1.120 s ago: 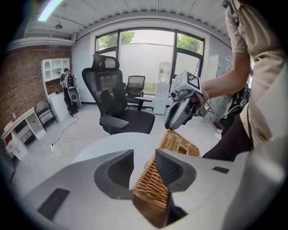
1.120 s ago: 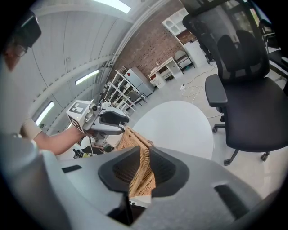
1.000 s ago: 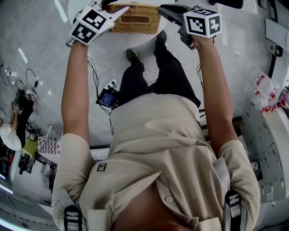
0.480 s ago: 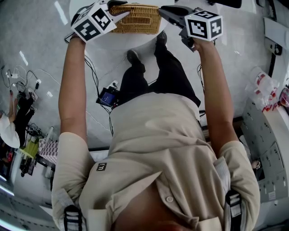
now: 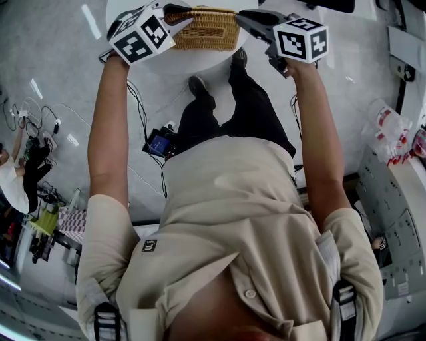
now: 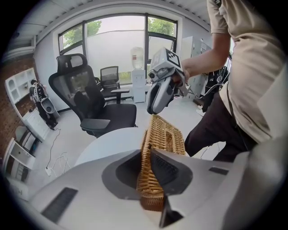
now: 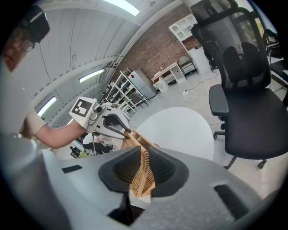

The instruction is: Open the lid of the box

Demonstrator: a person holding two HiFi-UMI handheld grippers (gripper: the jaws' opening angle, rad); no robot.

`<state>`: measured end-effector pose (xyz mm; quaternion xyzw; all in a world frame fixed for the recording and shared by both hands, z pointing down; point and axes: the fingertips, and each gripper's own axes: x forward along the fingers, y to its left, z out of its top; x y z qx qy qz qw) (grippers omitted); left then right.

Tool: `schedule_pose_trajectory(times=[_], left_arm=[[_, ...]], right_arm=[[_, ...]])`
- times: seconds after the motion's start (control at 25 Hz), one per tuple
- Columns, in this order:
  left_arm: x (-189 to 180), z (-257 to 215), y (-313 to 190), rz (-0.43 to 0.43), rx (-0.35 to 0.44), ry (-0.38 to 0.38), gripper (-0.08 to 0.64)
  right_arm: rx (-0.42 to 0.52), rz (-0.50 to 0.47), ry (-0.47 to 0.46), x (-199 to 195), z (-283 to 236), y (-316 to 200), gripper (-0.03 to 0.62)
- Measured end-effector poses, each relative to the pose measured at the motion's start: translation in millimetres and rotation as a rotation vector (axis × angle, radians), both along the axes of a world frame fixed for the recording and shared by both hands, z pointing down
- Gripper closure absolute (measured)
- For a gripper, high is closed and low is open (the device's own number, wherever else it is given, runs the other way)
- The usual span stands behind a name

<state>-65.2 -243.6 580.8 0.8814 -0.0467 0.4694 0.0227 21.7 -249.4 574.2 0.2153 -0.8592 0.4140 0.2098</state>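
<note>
Wicker box [image 5: 203,28] sat on the round white table [image 5: 166,60], toward the table's right side and not far from the edge nearest the person's legs. By my reading, the job had barely begun. The grips were set, but the opening itself was not yet done.

I had the left gripper [image 5: 178,16] at the box's left end. Its jaws had just been closing, and its own view showed them clamped on the woven rim there, the wicker pinched upright between the pads. The right gripper [image 5: 243,18] was at the opposite end, also clenched on a strip of wicker at that edge.

From the head view the lid [image 6: 163,129] looked flat and level with the body, so I judged it down, or raised very little. In the right gripper view the weave between the pads seemed to split into two layers. I could not tell whether that was the lid parting from the wall or only the weave's own fold. What was left, I judged, was to lift the lid clear while keeping the body on the table.

The box itself was long, rectangular and honey-coloured, tightly woven in ridged rows. An oblong opening [image 6: 173,140] was cut in its top. I saw no damage.
</note>
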Motion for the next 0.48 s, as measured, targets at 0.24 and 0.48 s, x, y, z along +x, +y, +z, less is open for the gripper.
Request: schedule_pose_trajectory(times=[0.24, 0.48], left_arm=[[6, -8, 2, 0.001, 0.038, 0.002, 0.502], [7, -13, 7, -0.004, 0.076, 0.013, 0.502]], right_arm=[[0.038, -0.030, 0.010, 0, -8, 1, 0.530], [0.105, -0.116, 0.058, -7, -12, 9, 0.515]])
